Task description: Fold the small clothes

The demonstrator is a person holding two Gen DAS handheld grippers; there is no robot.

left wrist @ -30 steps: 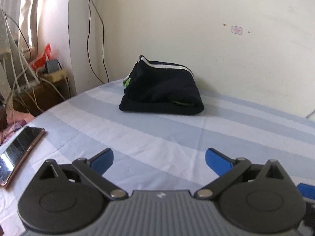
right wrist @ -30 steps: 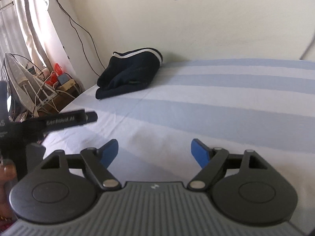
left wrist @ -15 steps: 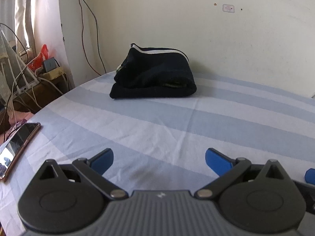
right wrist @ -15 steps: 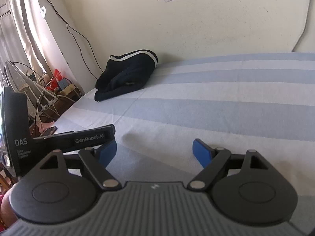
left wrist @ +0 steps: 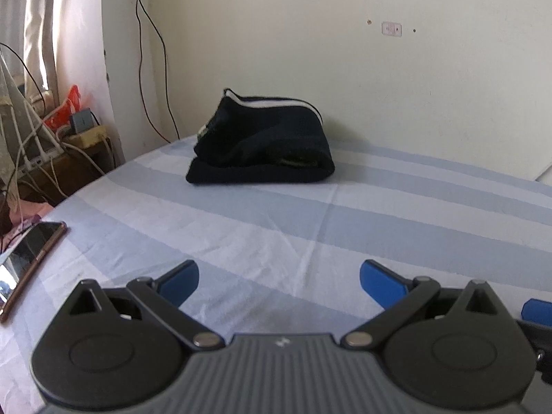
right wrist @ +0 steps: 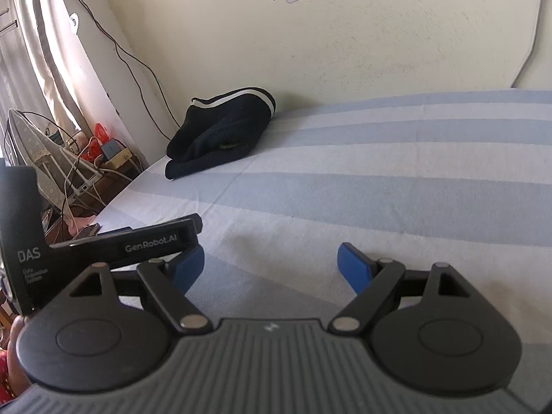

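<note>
A folded dark navy garment with a white stripe lies at the far side of the striped bed sheet, close to the wall; the right wrist view shows the same garment at the bed's far left corner. My left gripper hovers open over the near part of the sheet, its blue pads wide apart with nothing between them. My right gripper is open too, empty, low over the sheet. The left gripper's black body shows at the left of the right wrist view. Both are well short of the garment.
A phone lies at the bed's left edge. Beyond that edge stand a side table with cables, a charger and red packets, and an ironing board. A cream wall backs the bed. A cable hangs down the wall.
Both views shifted slightly: the garment drifts a little in the left wrist view, and the left gripper's body has come further into the right wrist view. Both grippers stay open.
</note>
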